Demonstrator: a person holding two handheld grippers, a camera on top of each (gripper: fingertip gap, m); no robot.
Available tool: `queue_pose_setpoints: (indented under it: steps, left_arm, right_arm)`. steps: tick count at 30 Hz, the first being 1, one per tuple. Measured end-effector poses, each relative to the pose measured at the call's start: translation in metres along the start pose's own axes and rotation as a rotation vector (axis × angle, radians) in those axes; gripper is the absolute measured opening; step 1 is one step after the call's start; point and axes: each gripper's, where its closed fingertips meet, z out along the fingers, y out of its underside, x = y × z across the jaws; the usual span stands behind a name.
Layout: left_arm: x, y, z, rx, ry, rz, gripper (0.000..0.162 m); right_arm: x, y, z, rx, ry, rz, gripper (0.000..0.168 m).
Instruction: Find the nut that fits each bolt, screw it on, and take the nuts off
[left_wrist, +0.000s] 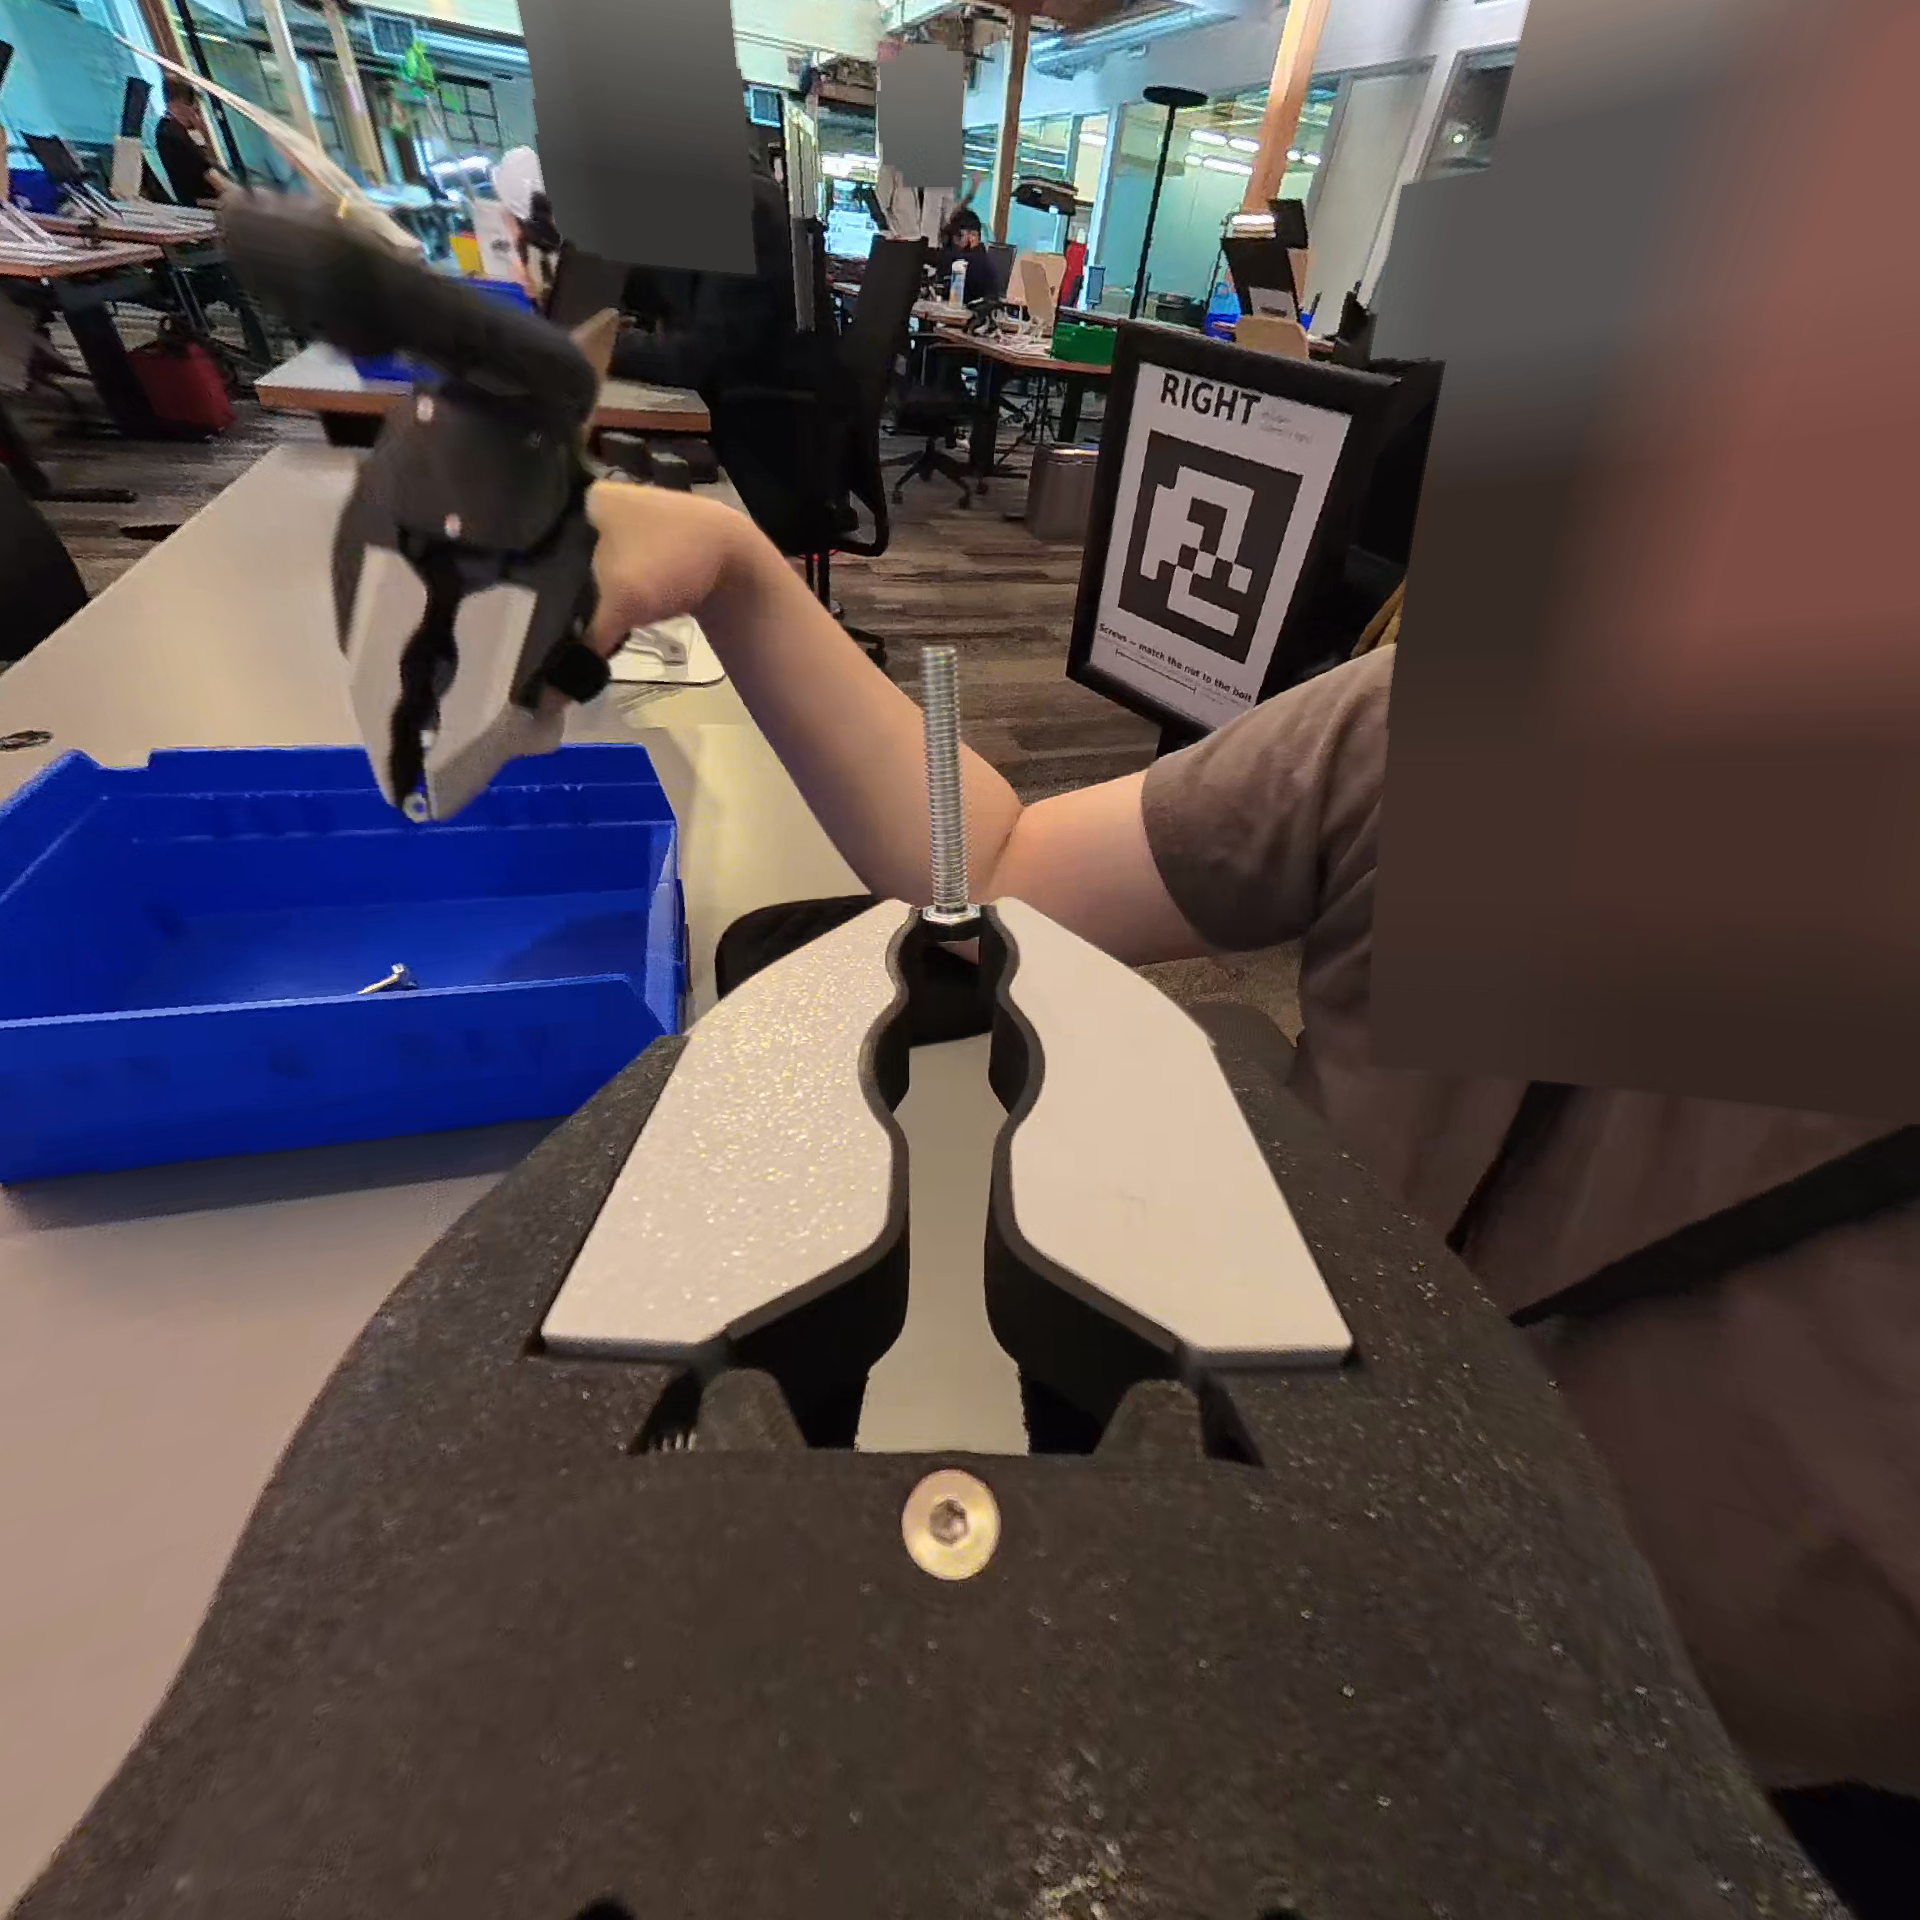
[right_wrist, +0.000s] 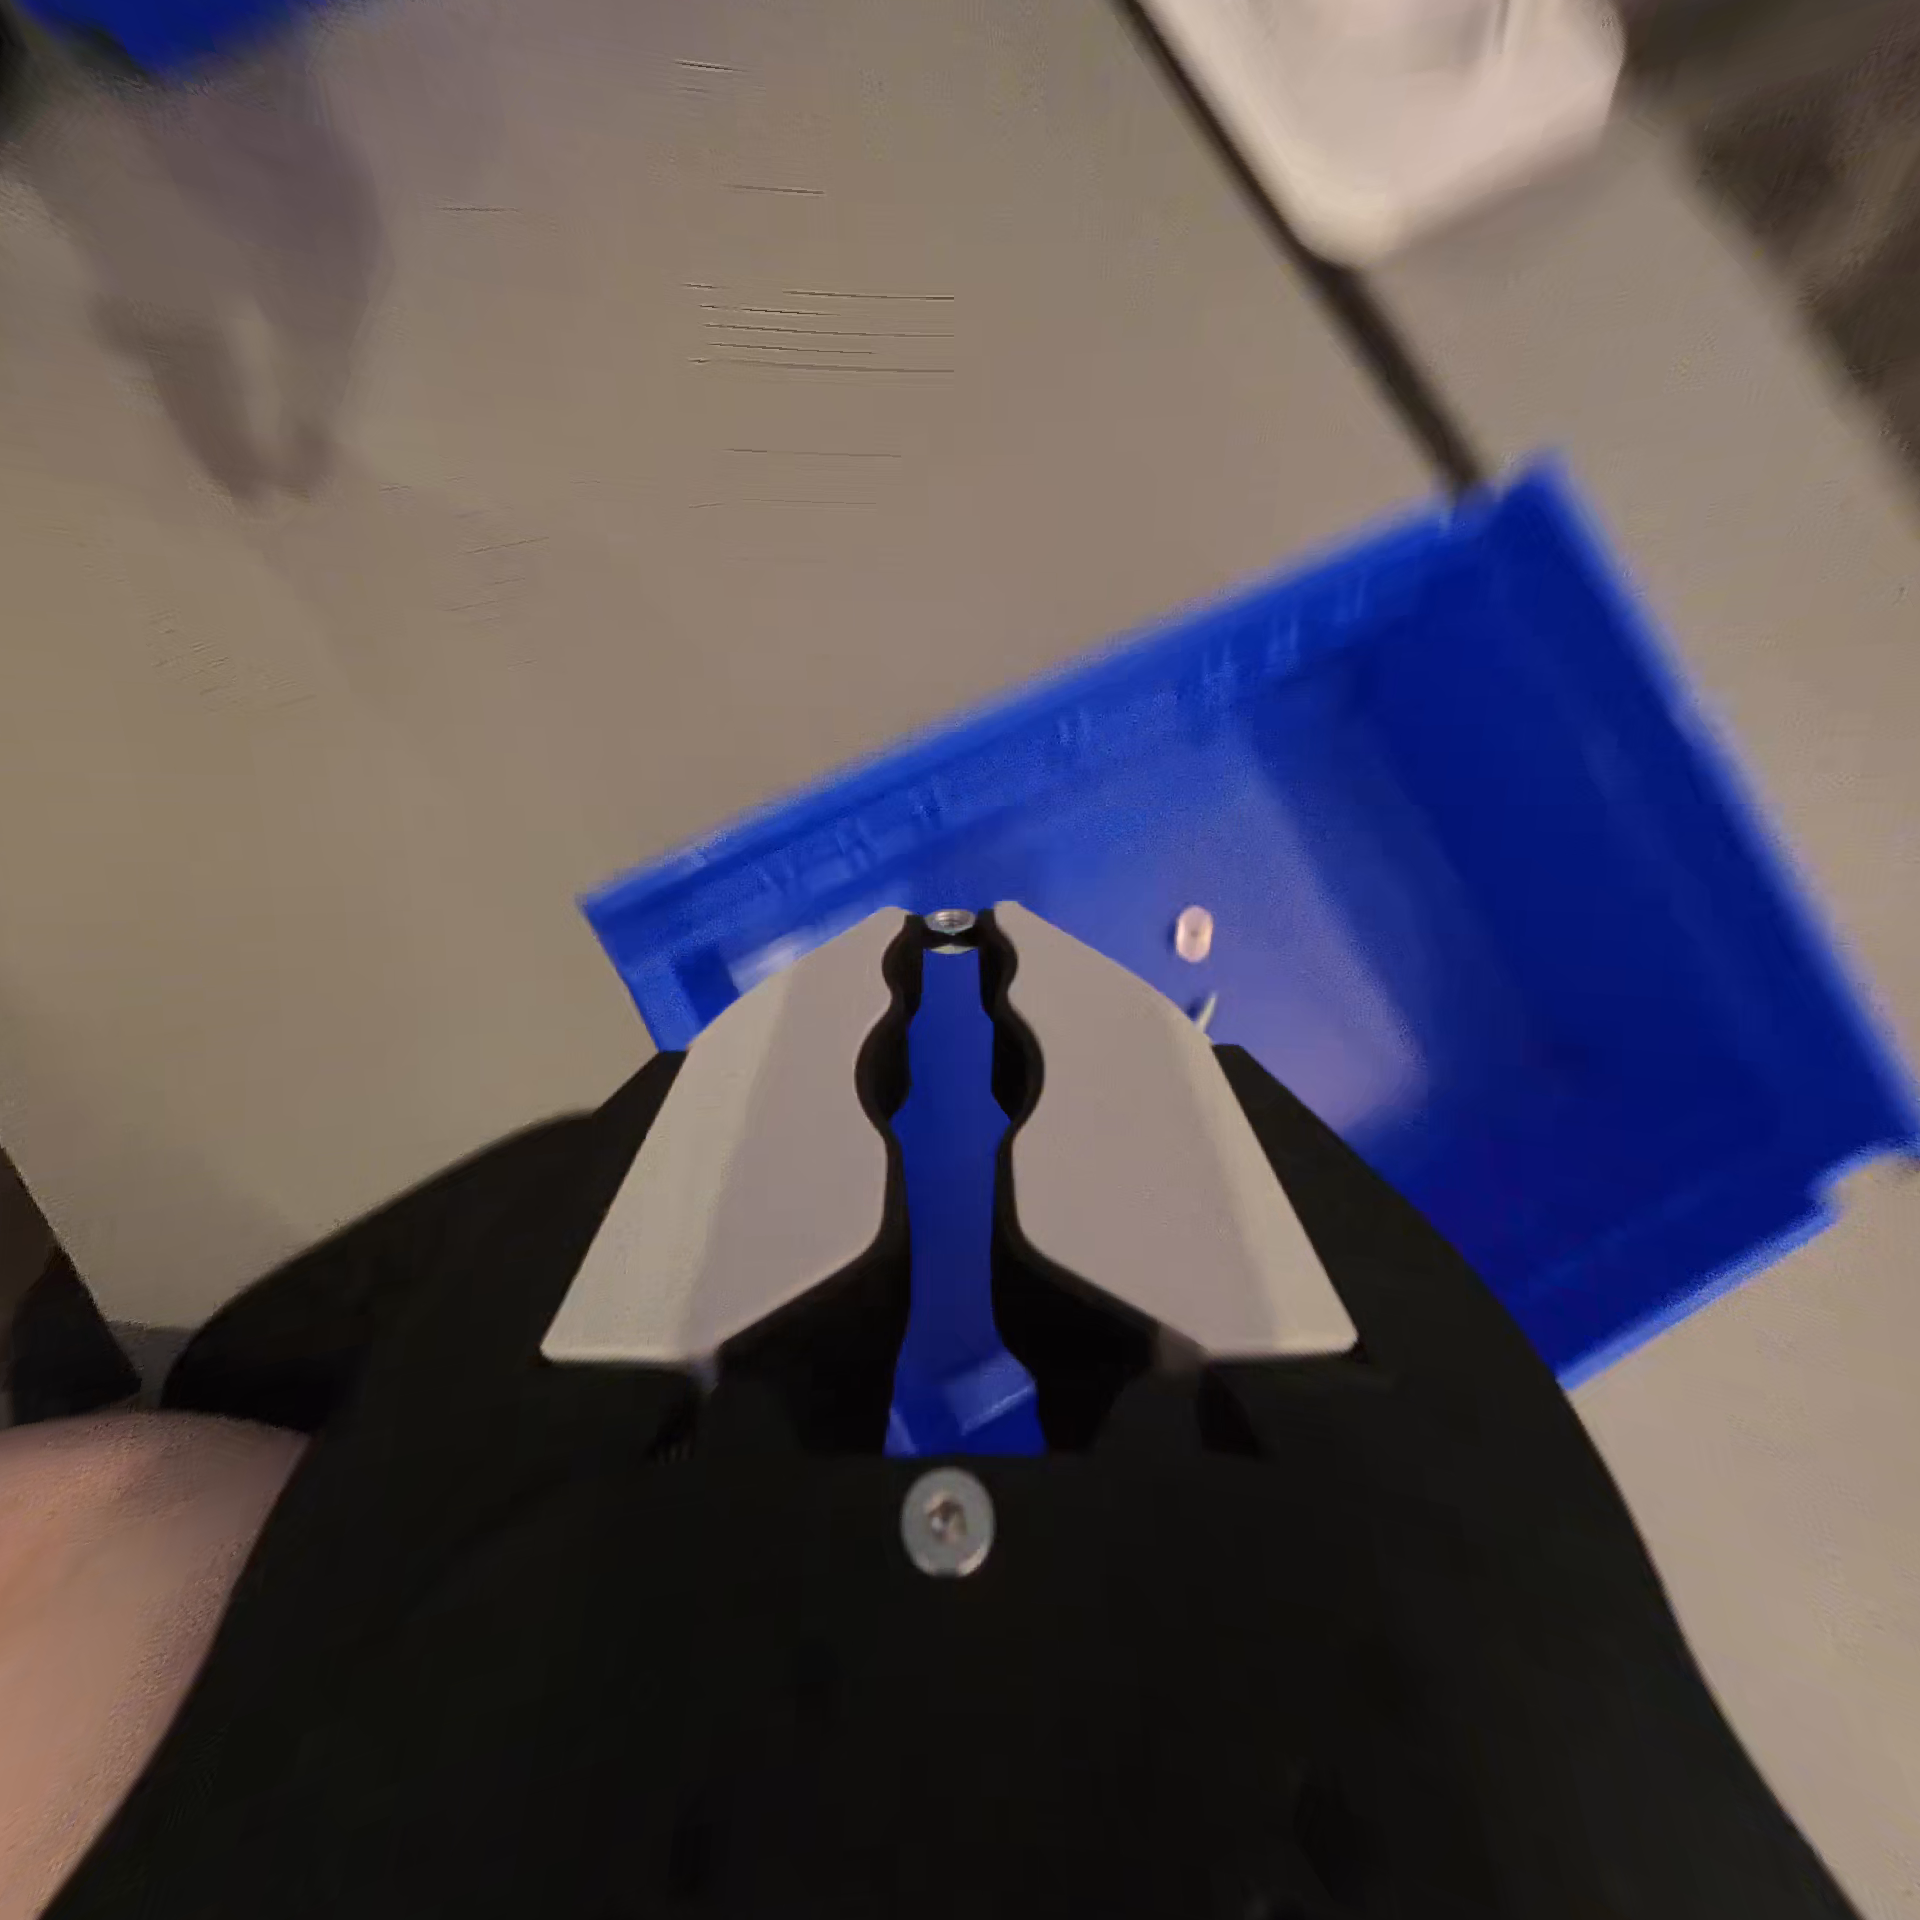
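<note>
Left gripper (left_wrist: 951, 920) clamped on bolt (left_wrist: 943, 774) by its head, shaft straight up. Right gripper (right_wrist: 951, 930), pinching small nut (right_wrist: 949, 925) over blue bin (right_wrist: 1558, 831), up and left of bolt tip. Nut hole probably needs lining up over upright shaft.

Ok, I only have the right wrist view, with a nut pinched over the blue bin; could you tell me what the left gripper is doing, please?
Observer: The left gripper is shut on a bolt at its hex end, with the thread pointing straight up.
Operator: Thank you. Is the thread free?
Observer: Yes, the thread is bare above the fingertips; your nut is not on it yet.
Operator: And where is my gripper relative to the bolt?
Observer: In the left wrist view, the right gripper hangs over the blue bin, off to the left of the bolt and well apart from it.
</note>
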Motion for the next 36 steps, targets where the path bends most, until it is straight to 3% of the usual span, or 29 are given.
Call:
queue_pose_setpoints:
  steps: [3, 8, 11, 16, 21, 25, 28, 30, 33, 36]
  left_arm:
    - [-0.002, 0.003, 0.0, -0.023, -0.022, 0.011, 0.01]
    - [-0.003, 0.003, -0.002, -0.038, -0.051, 0.03, 0.01]
    - [-0.009, 0.004, -0.005, -0.047, -0.088, 0.036, 0.01]
    - [-0.02, 0.005, -0.009, -0.041, -0.134, 0.016, 0.01]
    - [-0.029, 0.005, -0.012, -0.05, -0.201, 0.038, 0.01]
    - [-0.047, 0.005, -0.014, -0.043, -0.329, 0.089, 0.01]
    - [-0.056, 0.005, -0.014, -0.036, -0.391, 0.115, 0.01]
    - [-0.056, 0.005, -0.012, -0.024, -0.38, 0.095, 0.01]
    - [-0.058, 0.005, -0.012, -0.011, -0.391, 0.088, 0.01]
    - [-0.058, 0.001, -0.014, 0.01, -0.396, 0.086, 0.01]
  right_arm:
    - [0.02, 0.055, 0.032, -0.188, -0.062, 0.16, 0.012]
    - [0.038, 0.106, 0.079, -0.438, -0.075, 0.229, 0.012]
    - [0.037, 0.118, 0.095, -0.488, -0.112, 0.24, 0.013]
    - [0.04, 0.108, 0.094, -0.399, -0.13, 0.271, 0.024]
    - [0.063, 0.054, 0.04, -0.165, 0.114, 0.19, 0.028]
    - [0.024, -0.066, -0.015, 0.351, 0.12, 0.03, 0.027]
    - [-0.047, -0.149, -0.054, 0.776, -0.124, -0.081, 0.026]
    - [-0.089, -0.179, -0.068, 0.944, -0.323, -0.094, 0.026]
    - [-0.133, -0.2, -0.065, 1.032, -0.538, -0.099, 0.025]
    - [-0.156, -0.207, -0.047, 1.022, -0.615, -0.125, 0.025]
